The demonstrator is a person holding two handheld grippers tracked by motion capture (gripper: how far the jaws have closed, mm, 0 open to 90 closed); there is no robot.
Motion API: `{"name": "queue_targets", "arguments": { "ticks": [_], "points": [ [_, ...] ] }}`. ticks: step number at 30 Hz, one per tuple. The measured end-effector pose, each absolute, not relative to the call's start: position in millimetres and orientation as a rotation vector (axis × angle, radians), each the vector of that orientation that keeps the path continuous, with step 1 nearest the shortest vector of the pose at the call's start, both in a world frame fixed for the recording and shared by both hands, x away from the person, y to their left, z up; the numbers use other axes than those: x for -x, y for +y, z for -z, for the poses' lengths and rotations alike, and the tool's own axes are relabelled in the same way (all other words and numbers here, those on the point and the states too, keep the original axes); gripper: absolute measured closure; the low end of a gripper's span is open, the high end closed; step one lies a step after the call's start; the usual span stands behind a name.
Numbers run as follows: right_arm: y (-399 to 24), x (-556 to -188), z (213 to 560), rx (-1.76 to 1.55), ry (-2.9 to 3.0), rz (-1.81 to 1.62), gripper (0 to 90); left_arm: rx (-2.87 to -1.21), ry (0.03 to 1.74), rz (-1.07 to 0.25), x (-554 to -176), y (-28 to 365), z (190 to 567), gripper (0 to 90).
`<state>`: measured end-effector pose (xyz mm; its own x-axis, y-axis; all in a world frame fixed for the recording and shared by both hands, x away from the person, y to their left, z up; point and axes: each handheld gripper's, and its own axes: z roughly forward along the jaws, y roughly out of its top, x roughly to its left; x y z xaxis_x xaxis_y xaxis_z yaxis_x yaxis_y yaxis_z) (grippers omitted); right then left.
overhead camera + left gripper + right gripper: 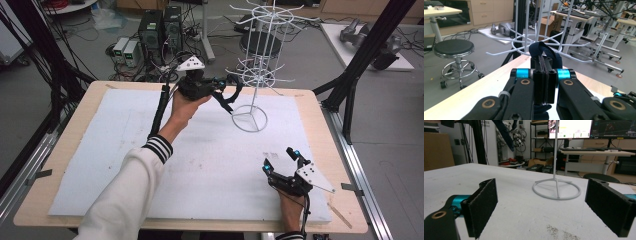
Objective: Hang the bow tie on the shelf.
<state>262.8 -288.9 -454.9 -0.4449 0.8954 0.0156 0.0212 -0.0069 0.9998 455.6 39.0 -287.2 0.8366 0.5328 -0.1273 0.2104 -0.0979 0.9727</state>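
Note:
A white wire rack [256,75] with hook arms stands on its ring base [249,119] at the back of the table. My left gripper [226,101] is raised beside the rack's lower hooks and is shut on a dark blue strap loop [236,89]. In the left gripper view the strap [541,49] sticks up from between the closed pads of that gripper [543,61], just short of the rack's hook arms [574,58]. My right gripper [281,159] rests open on the white foam sheet [125,150] at the front right. Its jaws [541,202] stand wide apart with nothing between them, facing the ring base [556,190].
The foam sheet covers most of the wooden table [320,131]. Black frame posts [370,45] stand at the right and left edges. A round stool [454,48] and computer cases [160,30] sit on the floor behind the table.

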Motion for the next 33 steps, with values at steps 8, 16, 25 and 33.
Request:
{"name": "queue_targets", "arguments": {
  "ticks": [8,16,25,33],
  "points": [
    [-289.0,-262.7,454.8,-0.978,1.552,-1.540,10.1,-1.691,0.614,-0.303,-459.8,34.4,295.1,88.6],
    [-288.9,-262.7,454.9,-0.976,1.551,-1.541,10.1,-1.705,0.636,-0.308,-461.9,28.4,302.5,88.6],
    [-288.8,-262.4,455.0,-0.978,1.548,-1.543,10.1,-1.729,0.656,-0.307,-462.2,21.5,310.2,88.5],
    [-290.1,-262.8,454.9,-0.975,1.544,-1.546,10.1,-1.755,0.665,-0.309,-458.1,15.3,316.4,85.9]
  ]
}}
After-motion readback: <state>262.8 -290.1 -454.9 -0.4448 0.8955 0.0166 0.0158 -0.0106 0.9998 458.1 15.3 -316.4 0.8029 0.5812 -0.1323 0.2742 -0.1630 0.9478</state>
